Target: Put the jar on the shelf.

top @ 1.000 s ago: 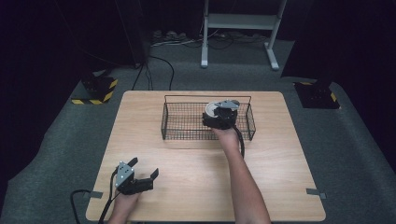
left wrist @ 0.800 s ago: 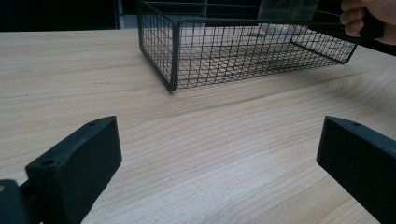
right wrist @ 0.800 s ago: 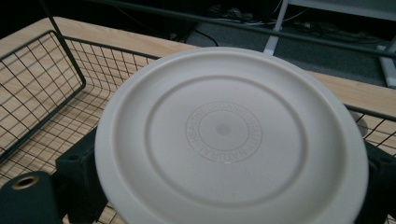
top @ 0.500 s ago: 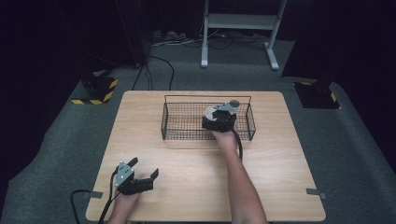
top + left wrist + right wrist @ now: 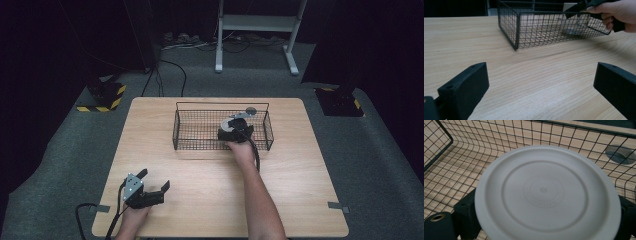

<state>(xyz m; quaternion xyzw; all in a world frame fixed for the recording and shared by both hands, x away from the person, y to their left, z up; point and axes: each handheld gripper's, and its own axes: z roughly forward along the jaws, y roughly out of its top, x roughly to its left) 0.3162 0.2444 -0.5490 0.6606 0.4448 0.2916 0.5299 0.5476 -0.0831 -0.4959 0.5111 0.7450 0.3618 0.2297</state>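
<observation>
While clamped at the rim between the right gripper's fingers, white plate hovers inside wire basket; looks light, stiff, slick, best pinched at the edge; left gripper wide open, empty, on surface

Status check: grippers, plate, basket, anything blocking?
Right gripper shut on plate, over the wire basket. Left gripper open, idle at near table edge. Nothing blocking.

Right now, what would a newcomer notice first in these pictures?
A white round plate held in the right tongs, inside the black wire basket at the far middle of the wooden table. Then the left tongs, jaws wide apart, resting near the table's near left corner.
</observation>
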